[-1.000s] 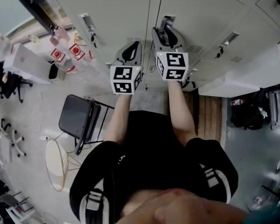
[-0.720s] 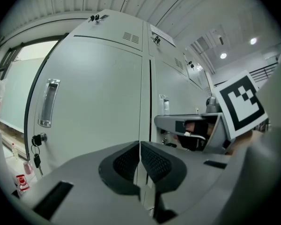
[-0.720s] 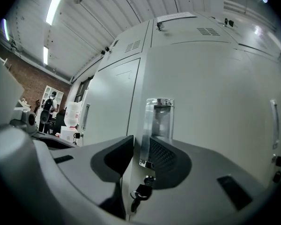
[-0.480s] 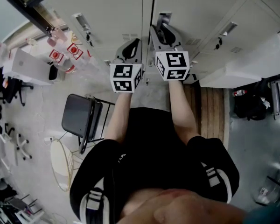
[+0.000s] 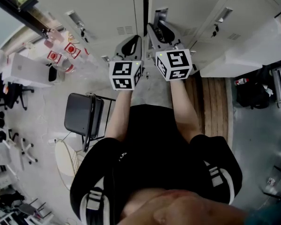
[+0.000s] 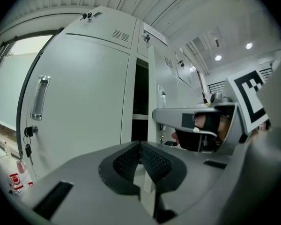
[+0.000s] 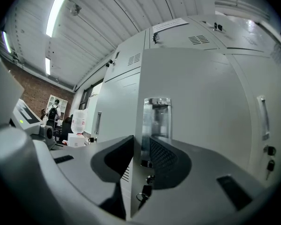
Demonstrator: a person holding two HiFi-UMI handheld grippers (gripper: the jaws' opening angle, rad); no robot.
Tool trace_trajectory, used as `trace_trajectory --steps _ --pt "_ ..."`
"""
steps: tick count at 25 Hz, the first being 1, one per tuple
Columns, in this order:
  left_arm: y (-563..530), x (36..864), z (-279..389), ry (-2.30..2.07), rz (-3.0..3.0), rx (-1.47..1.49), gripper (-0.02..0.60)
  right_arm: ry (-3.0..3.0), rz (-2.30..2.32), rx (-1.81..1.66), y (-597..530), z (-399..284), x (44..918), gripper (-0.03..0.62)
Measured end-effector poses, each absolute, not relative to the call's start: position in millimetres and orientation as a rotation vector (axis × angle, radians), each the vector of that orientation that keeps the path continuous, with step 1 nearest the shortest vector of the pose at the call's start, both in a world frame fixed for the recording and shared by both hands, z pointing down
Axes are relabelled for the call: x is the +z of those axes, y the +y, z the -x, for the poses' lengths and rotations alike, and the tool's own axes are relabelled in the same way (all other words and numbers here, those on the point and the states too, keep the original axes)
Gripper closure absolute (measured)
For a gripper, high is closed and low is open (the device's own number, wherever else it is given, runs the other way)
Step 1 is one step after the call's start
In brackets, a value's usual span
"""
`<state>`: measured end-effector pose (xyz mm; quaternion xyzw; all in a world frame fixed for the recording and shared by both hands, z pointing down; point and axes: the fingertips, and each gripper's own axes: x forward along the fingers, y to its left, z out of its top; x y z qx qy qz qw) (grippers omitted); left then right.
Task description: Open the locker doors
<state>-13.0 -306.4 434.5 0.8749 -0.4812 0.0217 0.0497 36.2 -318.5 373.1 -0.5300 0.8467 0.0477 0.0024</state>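
Note:
A row of grey lockers [image 5: 103, 8] stands in front of me. My right gripper [image 5: 155, 28] is shut on the chrome handle [image 7: 157, 116] of the middle locker door [image 7: 201, 107], its pads on either side of the handle's lower part by the door edge. Keys [image 7: 145, 191] hang below the handle. That door stands slightly ajar: a dark gap [image 6: 140, 102] with a shelf inside shows beside it. My left gripper [image 6: 140, 146] is shut on nothing and hangs just left of the right gripper [image 6: 196, 125], short of the closed left door [image 6: 84, 116] and its handle [image 6: 39, 97].
A dark folding chair [image 5: 79, 121] and a round wire stool [image 5: 63, 165] stand on the floor to my left. Bottles with red labels [image 5: 61, 55] sit near a white desk. A white unit [image 5: 243, 55] and wooden boards [image 5: 210, 111] lie to my right. A water jug [image 7: 78, 121] stands further off.
My right gripper has stayed on the middle door's handle. The lockers have slid up and left in the head view, and a dark gap now shows along that door's edge.

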Motion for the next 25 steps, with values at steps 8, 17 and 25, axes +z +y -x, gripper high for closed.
trace_trajectory --steps 8,17,25 --pt "-288 436 -6 -1.387 -2.681 0.047 0.571 2.651 1.681 0.192 -281 -50 373 0.471" --pt "-265 444 -40 -1.267 -2.709 0.056 0.571 2.619 1.702 0.173 -244 -73 372 0.464" --pt "-245 452 -72 -1.143 -2.743 0.084 0.571 2.593 1.733 0.177 -217 -95 373 0.453"
